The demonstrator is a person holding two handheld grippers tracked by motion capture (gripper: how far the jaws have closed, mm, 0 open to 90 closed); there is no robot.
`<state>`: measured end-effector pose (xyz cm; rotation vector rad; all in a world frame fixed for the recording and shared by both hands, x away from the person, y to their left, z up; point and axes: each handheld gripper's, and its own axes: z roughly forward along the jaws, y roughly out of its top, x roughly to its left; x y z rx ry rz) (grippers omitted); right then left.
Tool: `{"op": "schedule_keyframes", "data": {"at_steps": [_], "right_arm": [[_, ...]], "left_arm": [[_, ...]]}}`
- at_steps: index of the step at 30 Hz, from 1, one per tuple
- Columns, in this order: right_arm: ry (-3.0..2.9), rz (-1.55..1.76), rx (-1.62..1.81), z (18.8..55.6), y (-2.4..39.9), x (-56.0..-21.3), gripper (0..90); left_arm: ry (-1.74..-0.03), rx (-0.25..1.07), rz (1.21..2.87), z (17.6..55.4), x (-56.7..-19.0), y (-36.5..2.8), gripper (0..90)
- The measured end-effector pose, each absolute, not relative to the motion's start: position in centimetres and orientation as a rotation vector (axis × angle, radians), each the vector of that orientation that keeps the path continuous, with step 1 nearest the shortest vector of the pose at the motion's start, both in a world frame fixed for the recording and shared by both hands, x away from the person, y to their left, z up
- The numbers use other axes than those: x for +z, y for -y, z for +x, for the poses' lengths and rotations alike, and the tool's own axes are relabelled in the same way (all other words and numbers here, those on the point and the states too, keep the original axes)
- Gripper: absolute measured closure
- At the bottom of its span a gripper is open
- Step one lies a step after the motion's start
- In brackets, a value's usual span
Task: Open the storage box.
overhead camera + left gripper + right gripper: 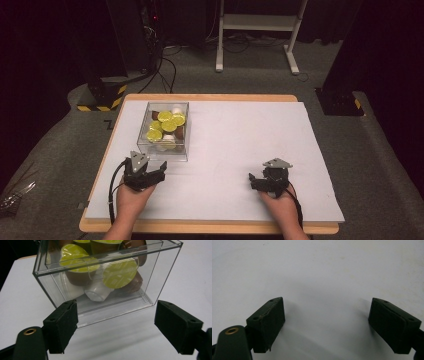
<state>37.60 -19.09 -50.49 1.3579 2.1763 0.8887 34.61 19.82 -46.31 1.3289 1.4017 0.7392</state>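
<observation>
My left hand-held gripper spread wide, nothing between its jaws — clear box of coffee pods just ahead on the bench, my right hand-held gripper spread too, well apart.

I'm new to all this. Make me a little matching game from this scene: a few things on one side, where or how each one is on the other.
Things:
1. clear box
2. left hand-held gripper
3. right hand-held gripper
4. green-lidded capsules

Descriptions:
A. inside the see-through container
B. jaws open over bare white tabletop
C. on the table's left side, full of capsules
D. jaws open, just in front of the box

Pairs: 1-C, 2-D, 3-B, 4-A
</observation>
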Motion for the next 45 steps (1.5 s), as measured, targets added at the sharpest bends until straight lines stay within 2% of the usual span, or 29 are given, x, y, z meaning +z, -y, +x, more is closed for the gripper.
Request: {"op": "schedule_keyframes", "data": {"at_steps": [18,39,45], "right_arm": [[-2.177,1.358,0.889,37.6,19.1,-50.5,13.9],[-2.176,1.360,0.890,37.6,19.1,-50.5,14.0],[-2.176,1.360,0.891,37.6,19.1,-50.5,14.0]], "left_arm": [[-1.424,0.758,1.256,36.9,-46.1,-18.8,16.8],[-1.480,0.817,1.207,39.0,-46.3,-17.3,17.3],[-1.485,0.825,1.206,39.1,-46.4,-17.5,19.9]]}}
